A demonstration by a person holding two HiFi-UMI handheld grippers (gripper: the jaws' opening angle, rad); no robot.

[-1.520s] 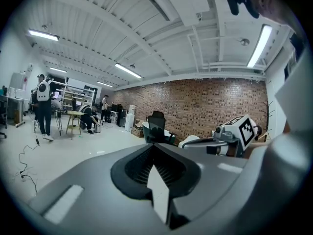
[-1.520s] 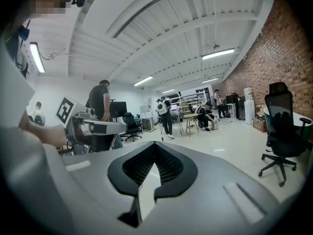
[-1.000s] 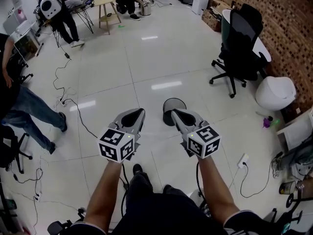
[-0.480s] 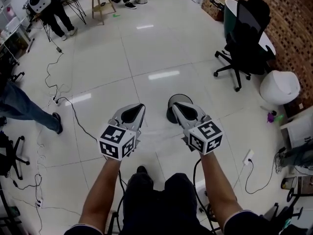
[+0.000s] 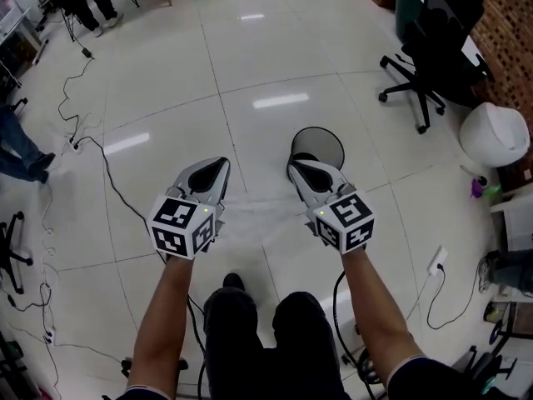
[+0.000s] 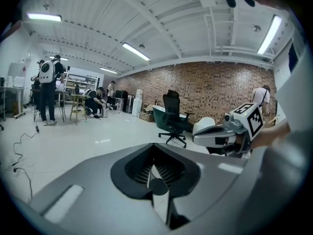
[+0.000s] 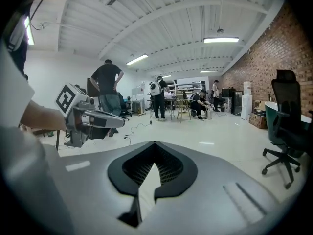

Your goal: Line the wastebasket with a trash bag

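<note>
While your left gripper (image 5: 218,167) and right gripper (image 5: 298,170) are each pinched shut on the thin translucent plastic trash bag (image 5: 260,211) stretched between them, you seem to be positioning it, so next spread its mouth over the round black mesh wastebasket (image 5: 337,140) just beyond the right gripper.

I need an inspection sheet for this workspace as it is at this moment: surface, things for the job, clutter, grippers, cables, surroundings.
Surface: glossy white tiled floor; no spill seen.
Job's things: black mesh wastebasket upright on the floor, no bag in it; translucent trash bag stretched between the grippers, on the person's side of the basket.
Clutter: small purple and green items near the right wall.
Grippers: left gripper and right gripper both shut on the trash bag.
Cables: black cable across the floor at left; white power strip with cord at right.
Surroundings: black office chair, white rounded container, brick wall.
</note>
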